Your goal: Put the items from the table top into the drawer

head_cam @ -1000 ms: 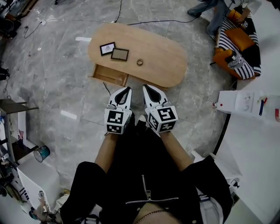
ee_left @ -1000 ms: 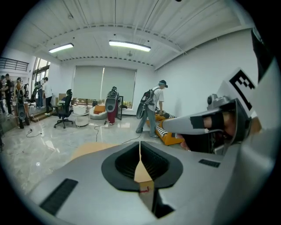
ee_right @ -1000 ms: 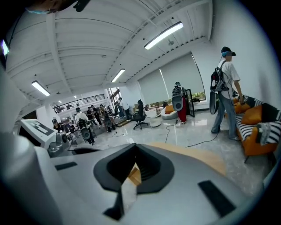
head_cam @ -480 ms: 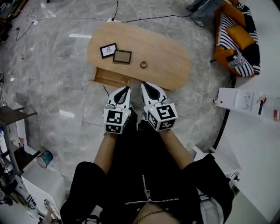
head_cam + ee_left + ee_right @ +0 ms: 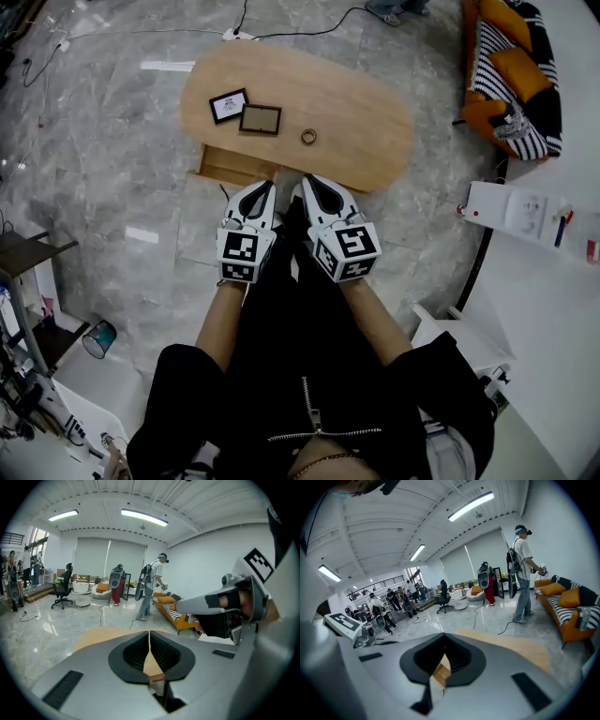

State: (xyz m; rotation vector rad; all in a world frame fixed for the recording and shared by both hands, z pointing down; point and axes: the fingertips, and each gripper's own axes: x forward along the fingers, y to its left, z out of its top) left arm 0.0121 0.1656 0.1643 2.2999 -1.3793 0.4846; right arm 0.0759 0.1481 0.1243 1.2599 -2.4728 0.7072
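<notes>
An oval wooden table bears a black picture frame, a brown frame and a small ring. An open wooden drawer juts from the table's near left side. My left gripper is shut and empty, its tips just right of the drawer. My right gripper is beside it at the table's near edge, with its jaws together and empty. In the left gripper view the left gripper points over the tabletop. The right gripper does the same over the tabletop.
An orange and striped sofa stands at the back right, a white unit at the right. Cables run over the marble floor behind the table. A person stands beyond the table, and several people are farther back.
Both grippers have come closer to the table together. Their tips now reach the near edge and the drawer, where a strip of floor showed before. Their jaws have stayed together.
</notes>
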